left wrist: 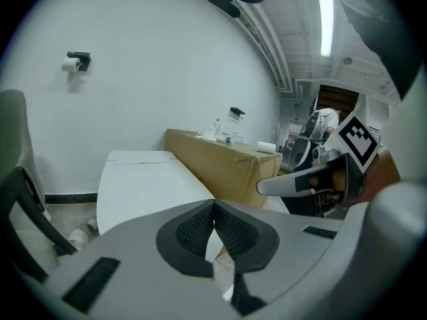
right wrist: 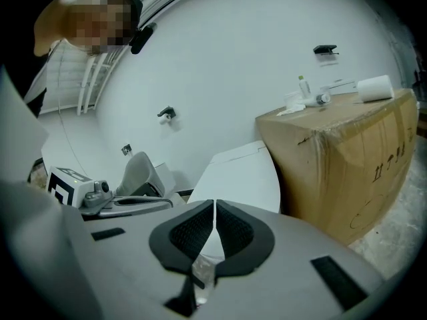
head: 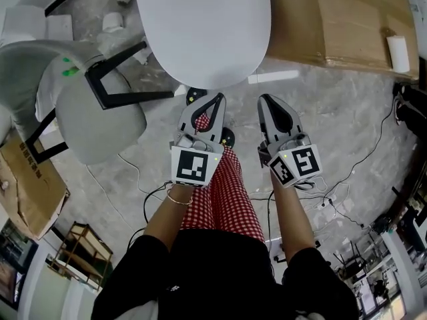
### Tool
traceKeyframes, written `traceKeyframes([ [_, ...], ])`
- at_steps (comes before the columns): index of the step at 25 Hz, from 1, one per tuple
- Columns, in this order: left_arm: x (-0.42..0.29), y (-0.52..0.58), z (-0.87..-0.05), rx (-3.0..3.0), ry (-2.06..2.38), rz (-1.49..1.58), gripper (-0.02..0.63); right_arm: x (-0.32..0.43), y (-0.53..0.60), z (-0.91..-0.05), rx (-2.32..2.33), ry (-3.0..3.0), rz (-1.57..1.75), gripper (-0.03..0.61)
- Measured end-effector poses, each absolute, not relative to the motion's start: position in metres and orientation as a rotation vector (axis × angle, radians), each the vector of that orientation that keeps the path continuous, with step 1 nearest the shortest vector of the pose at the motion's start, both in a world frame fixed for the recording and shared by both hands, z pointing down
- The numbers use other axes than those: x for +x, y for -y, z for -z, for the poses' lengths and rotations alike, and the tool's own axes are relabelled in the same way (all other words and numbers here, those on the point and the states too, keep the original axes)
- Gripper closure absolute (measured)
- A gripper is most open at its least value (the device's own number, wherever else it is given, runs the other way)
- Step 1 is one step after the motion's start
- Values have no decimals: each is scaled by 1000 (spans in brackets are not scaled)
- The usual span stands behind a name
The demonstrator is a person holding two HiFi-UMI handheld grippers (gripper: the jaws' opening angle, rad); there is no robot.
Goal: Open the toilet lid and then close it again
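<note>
Ahead of both tools, the toilet lid is seen lying flat, shut. The left tool and right tool are held just short of it, jaws together, nothing gripped. Opening is judged not begun; the front rim must be reached. Clearance is bounded by cardboard box and chair.

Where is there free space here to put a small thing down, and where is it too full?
The closed toilet lid is bare all over. The cardboard box top is mostly free, except the paper roll at its right edge. The floor between box and right tool is open. Crowded: cables at right, chair at left.
</note>
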State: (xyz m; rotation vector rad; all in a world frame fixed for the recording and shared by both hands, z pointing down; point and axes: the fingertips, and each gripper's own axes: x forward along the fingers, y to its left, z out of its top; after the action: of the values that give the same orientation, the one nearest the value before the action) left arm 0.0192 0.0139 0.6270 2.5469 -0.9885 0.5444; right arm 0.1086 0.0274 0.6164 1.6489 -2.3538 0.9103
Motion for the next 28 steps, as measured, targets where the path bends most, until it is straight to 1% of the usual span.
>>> traceKeyframes([
  [9, 13, -15, -653, 2523, 972, -590, 609, 101, -28, -648, 1604, 2309, -935, 555],
  [17, 3, -26, -696, 2483, 930, -676, 609, 95, -31, -693, 1523, 2225, -983, 555],
  [28, -11, -27, -728, 2429, 918, -732, 609, 83, -33, -720, 1441, 2190, -970, 555],
])
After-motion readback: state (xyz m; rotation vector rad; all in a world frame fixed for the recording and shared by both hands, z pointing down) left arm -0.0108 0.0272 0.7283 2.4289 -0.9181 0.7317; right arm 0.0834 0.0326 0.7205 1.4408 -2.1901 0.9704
